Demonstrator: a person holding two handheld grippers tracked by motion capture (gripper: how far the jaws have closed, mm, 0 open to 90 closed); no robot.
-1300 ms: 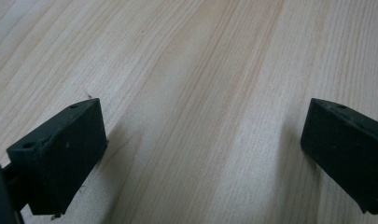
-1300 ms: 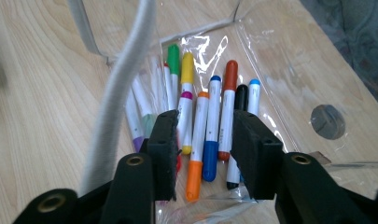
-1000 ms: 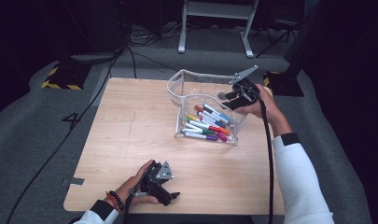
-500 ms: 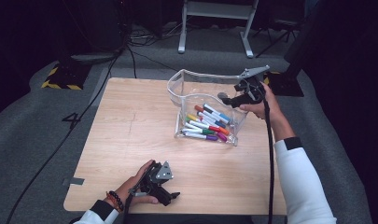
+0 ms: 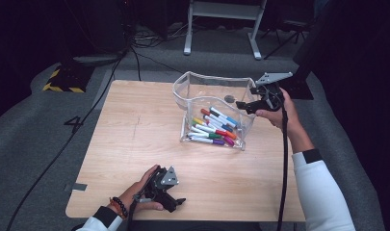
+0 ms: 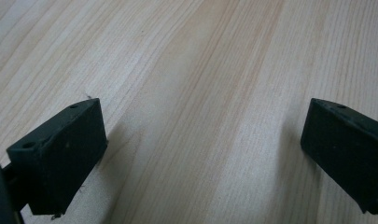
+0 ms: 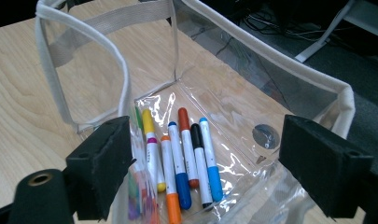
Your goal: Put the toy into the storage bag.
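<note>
Clear plastic pouch (image 5: 216, 86) standing open on the wooden tabletop (image 5: 135, 139), toward its far right part, with coloured markers (image 5: 214, 126) lying inside on the bottom. Right claw (image 5: 245, 104) at the pouch's right rim, just opened wide, holding nothing. Left claw (image 5: 175, 202) resting at the tabletop's near edge, well apart, spread wide and empty.

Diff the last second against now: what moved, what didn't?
The right gripper drew back from inside the clear pouch toward its right rim and rose slightly; its jaws have just been opening, nothing between them. The markers lie in the pouch. The left gripper stayed open on the table.
</note>
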